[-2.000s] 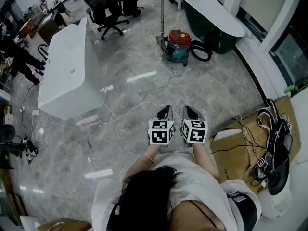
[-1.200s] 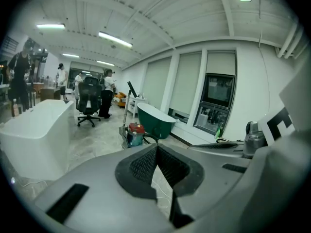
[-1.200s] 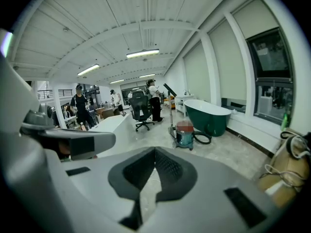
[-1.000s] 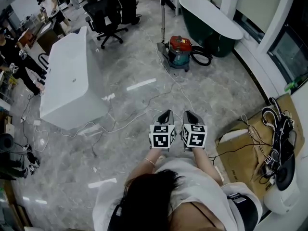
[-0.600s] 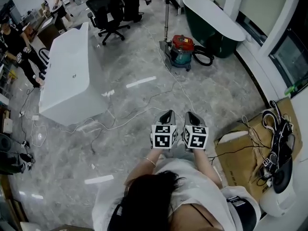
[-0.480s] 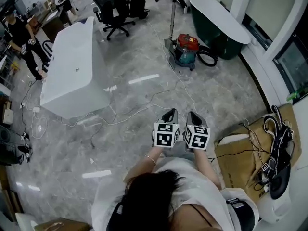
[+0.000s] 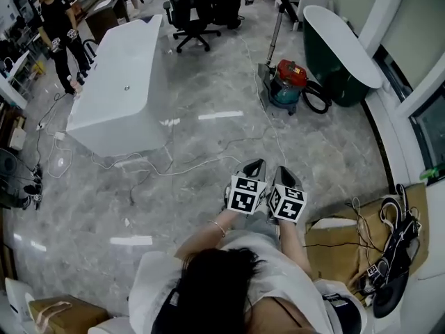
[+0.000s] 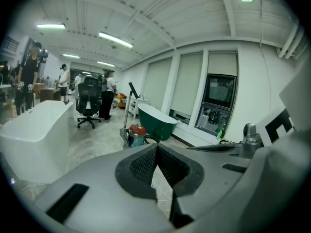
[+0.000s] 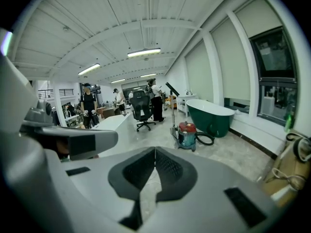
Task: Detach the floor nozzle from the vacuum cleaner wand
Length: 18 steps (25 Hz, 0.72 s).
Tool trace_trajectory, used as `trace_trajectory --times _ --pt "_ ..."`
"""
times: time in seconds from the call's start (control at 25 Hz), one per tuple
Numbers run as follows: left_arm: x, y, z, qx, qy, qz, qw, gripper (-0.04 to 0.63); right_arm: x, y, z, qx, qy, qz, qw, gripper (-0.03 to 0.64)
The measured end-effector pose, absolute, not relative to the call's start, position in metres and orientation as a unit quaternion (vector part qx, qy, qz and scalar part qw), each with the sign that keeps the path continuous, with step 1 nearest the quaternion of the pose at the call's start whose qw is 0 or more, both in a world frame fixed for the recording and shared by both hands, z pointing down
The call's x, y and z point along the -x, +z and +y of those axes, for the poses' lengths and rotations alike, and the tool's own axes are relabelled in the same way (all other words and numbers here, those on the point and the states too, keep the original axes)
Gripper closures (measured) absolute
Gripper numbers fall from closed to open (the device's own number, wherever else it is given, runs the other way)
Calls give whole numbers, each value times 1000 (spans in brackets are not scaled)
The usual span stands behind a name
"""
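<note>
Nozzle (image 7: pixel 263 89) sits on the floor (image 7: pixel 208 145) by the vacuum (image 7: pixel 290 85), well apart from the left hand-held gripper (image 7: pixel 256 164) and right hand-held gripper (image 7: pixel 283 172), both closed tight and empty. Get close first, open both, then steady the wand (image 7: pixel 275 30) while pulling the nozzle.

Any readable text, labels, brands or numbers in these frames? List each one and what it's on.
No text can be read in any view.
Marker cubes: black-and-white square patterns only, no letters or numbers.
Vacuum cleaner: any label or brand on it is too small to read.
</note>
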<state>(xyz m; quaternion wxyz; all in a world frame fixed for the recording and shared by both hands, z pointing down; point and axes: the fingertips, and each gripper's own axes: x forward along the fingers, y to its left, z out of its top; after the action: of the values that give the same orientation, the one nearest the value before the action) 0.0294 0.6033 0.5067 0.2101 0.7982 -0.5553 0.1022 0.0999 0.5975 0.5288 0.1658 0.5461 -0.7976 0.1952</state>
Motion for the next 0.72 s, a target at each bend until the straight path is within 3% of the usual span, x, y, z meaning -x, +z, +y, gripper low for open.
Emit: trace_trajectory --times 0.72 --pt "-59 510 511 -803 104 -550 206 592 -139 529 503 -563 195 -786 165 601"
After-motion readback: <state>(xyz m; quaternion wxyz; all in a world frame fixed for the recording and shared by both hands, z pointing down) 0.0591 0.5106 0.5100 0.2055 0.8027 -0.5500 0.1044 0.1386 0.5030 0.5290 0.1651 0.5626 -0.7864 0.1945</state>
